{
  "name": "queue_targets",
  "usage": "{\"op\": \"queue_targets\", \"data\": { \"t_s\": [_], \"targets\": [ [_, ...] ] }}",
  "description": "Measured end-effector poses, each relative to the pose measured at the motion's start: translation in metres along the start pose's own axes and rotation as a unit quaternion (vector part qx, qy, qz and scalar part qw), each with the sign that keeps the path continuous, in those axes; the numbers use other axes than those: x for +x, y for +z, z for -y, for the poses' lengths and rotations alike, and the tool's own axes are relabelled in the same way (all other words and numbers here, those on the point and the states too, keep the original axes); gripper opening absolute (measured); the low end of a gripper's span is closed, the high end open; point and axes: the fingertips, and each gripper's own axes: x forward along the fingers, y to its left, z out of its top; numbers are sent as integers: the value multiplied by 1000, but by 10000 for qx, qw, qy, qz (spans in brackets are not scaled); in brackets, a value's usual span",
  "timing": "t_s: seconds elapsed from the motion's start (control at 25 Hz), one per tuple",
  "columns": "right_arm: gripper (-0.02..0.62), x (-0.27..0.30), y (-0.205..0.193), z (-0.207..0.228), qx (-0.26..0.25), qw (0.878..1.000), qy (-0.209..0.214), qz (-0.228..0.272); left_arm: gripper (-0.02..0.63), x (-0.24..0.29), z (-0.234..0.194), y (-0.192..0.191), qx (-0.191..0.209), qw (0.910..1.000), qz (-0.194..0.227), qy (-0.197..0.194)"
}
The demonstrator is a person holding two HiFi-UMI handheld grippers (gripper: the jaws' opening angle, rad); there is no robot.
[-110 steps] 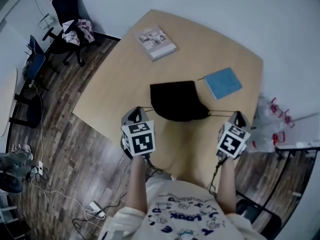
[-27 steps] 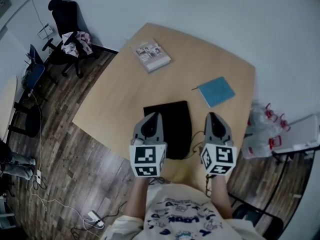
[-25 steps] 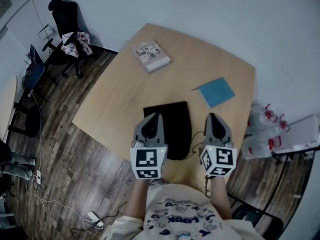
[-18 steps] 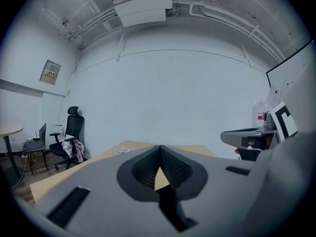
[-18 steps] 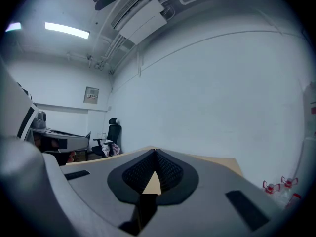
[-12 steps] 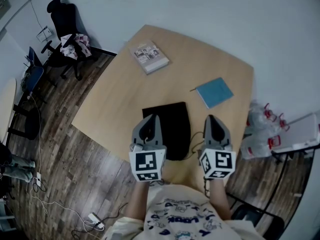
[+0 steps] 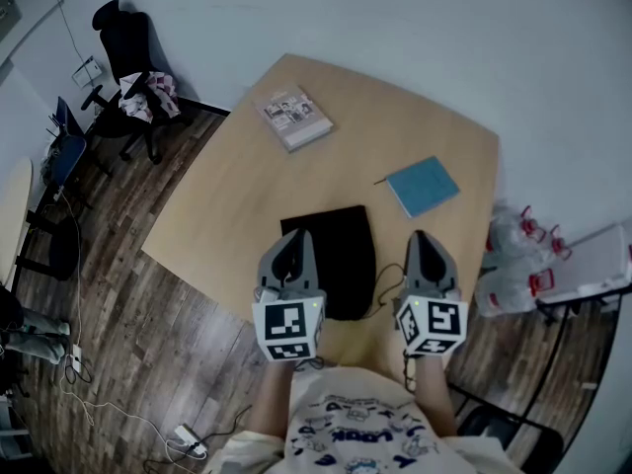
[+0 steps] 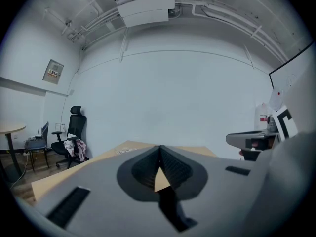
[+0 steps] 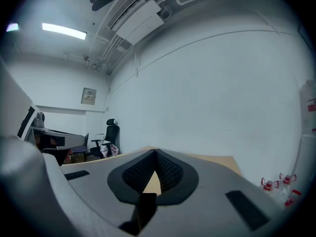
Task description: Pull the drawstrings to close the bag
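Observation:
The black drawstring bag point(image 7: 334, 250) lies flat on the wooden table point(image 7: 237, 191), near its front edge. A slack loop of black drawstring point(image 7: 384, 282) curls off the bag's right side. My left gripper point(image 7: 296, 239) hovers at the bag's left side and my right gripper point(image 7: 420, 237) at its right, past the loop. Both point away from me. In the left gripper view the left gripper point(image 8: 159, 150) is shut with nothing in it, and the right gripper point(image 9: 154, 155) in its own view is likewise shut and bare. Neither holds a string.
A magazine point(image 7: 294, 118) lies at the table's far left and a blue notebook point(image 7: 422, 186) at the right. An office chair point(image 7: 126, 42) with clothes on it stands left of the table. White bags with red handles point(image 7: 513, 265) sit on the floor at the right.
In the oldest frame both grippers held the drawstrings taut out to the sides. Now the strings are let go and the grippers sit close beside the bag. Nothing moved in the last second.

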Motion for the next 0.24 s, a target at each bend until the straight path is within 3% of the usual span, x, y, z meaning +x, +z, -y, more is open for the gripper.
{"op": "queue_targets", "data": {
  "t_s": [0.24],
  "targets": [
    [2, -2, -1, 3, 18, 10000, -44, -2, 3, -1, 2, 2, -9, 10000, 12, -3]
  ]
}}
